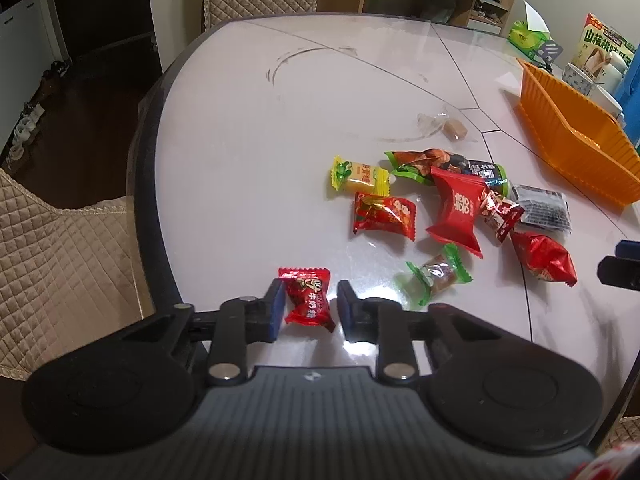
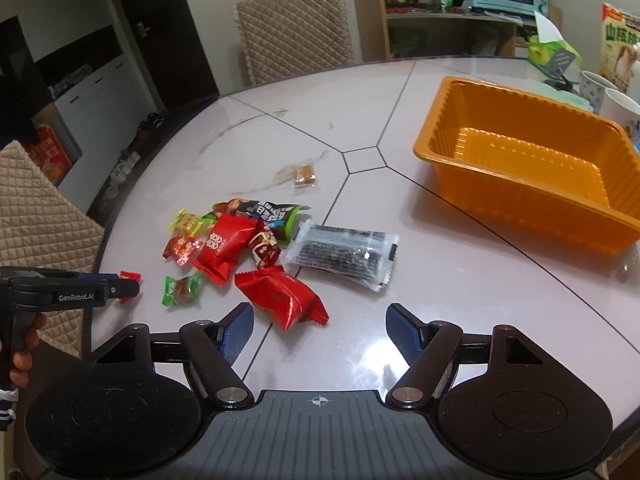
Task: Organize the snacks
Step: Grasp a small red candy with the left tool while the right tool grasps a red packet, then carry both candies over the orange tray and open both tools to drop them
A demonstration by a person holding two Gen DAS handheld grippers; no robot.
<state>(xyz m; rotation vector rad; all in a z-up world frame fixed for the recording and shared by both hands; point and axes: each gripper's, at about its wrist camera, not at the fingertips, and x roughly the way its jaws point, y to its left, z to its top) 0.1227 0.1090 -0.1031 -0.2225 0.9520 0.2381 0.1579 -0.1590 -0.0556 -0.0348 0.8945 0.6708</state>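
Observation:
A small red candy (image 1: 308, 299) lies on the table between the fingers of my left gripper (image 1: 311, 307). The left finger pad touches it and the right pad stands a little apart, so the gripper is open. A pile of wrapped snacks (image 1: 456, 208) lies beyond it, also in the right wrist view (image 2: 240, 248). An empty orange basket (image 2: 520, 160) stands at the right. My right gripper (image 2: 320, 336) is wide open and empty, just in front of a red packet (image 2: 284, 300). The left gripper (image 2: 120, 288) shows at the left of that view.
A clear-wrapped brown candy (image 2: 305, 174) lies apart beyond the pile. A black seaweed pack (image 2: 344, 254) lies right of the pile. Mugs (image 2: 616, 108), a tissue box (image 2: 552, 52) and a snack box (image 2: 620, 40) stand behind the basket. Quilted chairs (image 2: 296, 24) ring the table.

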